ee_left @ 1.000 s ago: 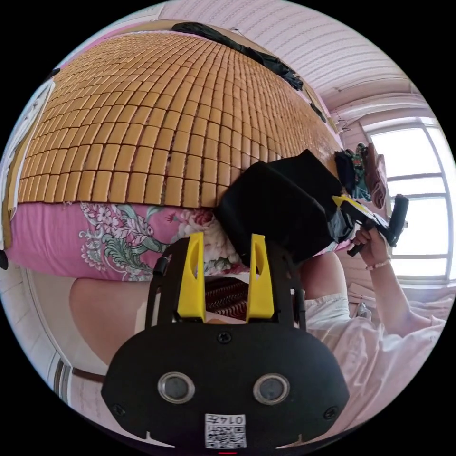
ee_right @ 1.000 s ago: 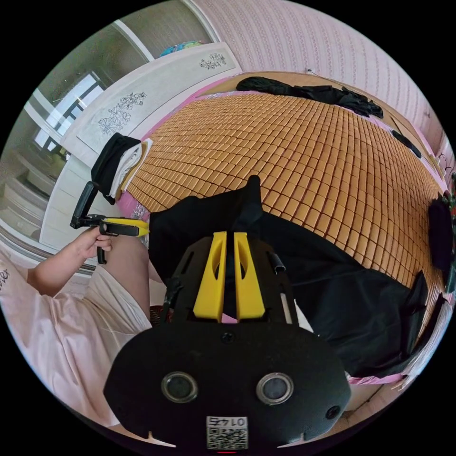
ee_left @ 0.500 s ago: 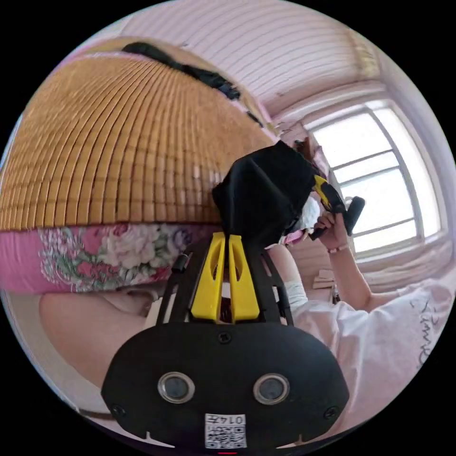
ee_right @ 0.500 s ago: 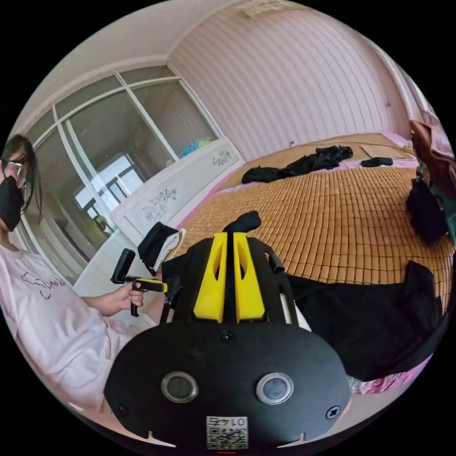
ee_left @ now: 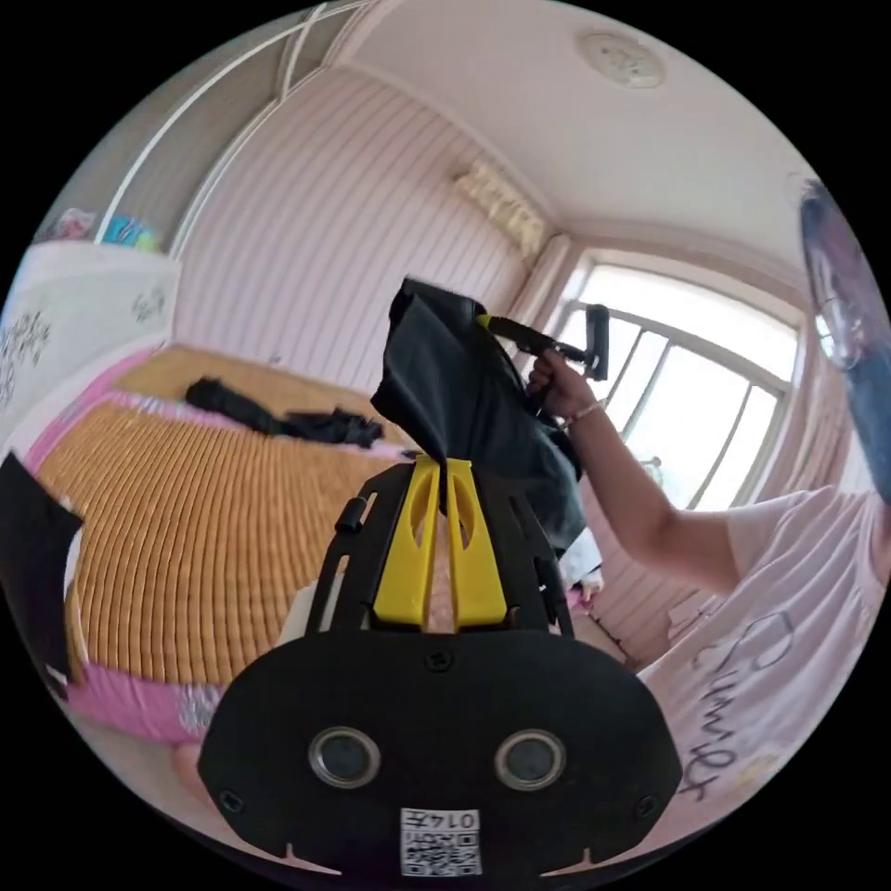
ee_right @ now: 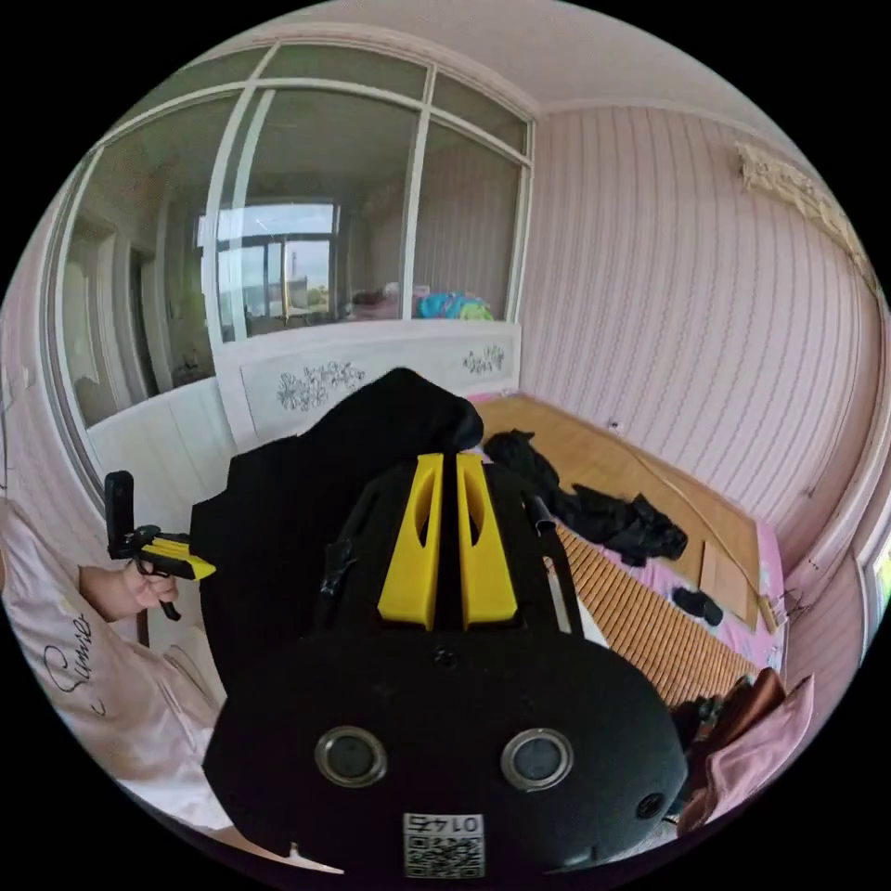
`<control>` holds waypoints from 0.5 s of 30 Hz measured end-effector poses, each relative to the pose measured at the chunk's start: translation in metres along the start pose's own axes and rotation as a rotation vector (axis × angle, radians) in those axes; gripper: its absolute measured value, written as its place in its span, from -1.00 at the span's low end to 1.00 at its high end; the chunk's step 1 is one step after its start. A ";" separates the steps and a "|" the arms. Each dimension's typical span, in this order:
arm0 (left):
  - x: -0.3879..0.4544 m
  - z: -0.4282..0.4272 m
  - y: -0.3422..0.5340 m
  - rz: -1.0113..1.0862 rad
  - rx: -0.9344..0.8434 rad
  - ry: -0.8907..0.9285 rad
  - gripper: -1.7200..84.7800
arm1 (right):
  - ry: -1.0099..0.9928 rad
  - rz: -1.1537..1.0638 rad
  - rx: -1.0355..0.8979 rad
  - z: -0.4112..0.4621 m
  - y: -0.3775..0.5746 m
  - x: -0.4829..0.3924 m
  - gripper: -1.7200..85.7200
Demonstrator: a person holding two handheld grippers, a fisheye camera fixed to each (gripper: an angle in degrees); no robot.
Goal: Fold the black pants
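Note:
The black pants (ee_left: 455, 390) hang in the air between my two grippers, lifted off the bed. In the left gripper view my left gripper (ee_left: 443, 462) is shut on one corner of the cloth. Farther off, a hand holds my right gripper (ee_left: 484, 321), whose yellow tip is at the pants' upper edge. In the right gripper view my right gripper (ee_right: 448, 457) is shut on the black pants (ee_right: 297, 501), which drape down towards my left gripper (ee_right: 197, 568) in the person's other hand.
The bed's bamboo mat (ee_left: 186, 520) lies below, with a heap of black clothes (ee_right: 603, 515) at its far side. A white headboard (ee_right: 362, 376) stands behind. More clothes (ee_right: 752, 724) are piled near the window side. The person's arm (ee_left: 640, 501) reaches across.
My left gripper went from open to shut on the pants. Both grippers then rose, carrying the pants from the bed edge up into the air.

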State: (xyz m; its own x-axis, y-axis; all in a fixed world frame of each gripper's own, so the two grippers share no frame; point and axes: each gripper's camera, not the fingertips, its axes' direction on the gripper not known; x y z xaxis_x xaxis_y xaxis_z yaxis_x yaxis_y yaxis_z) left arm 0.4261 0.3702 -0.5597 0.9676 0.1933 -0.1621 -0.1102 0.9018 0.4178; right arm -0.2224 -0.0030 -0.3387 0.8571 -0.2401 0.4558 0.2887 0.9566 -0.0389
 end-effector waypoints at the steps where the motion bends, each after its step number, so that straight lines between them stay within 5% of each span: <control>1: -0.011 0.005 0.013 -0.040 -0.043 -0.027 -0.98 | -0.052 0.061 -0.133 0.053 0.029 0.004 -0.93; 9: -0.075 0.050 0.138 -0.258 -0.452 -0.186 -0.98 | -0.213 0.387 -0.379 0.179 0.180 -0.021 -0.93; 15: -0.089 0.001 0.104 -0.245 -0.227 -0.240 -0.98 | -0.286 0.147 -0.263 0.174 0.061 -0.040 -0.91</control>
State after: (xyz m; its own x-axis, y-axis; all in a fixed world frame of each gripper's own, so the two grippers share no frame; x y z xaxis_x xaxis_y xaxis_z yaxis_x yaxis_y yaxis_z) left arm 0.3284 0.4467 -0.5010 0.9940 -0.1090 -0.0079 0.1087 0.9776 0.1803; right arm -0.3132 0.0938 -0.2046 0.7550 -0.0134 0.6555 0.3033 0.8935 -0.3311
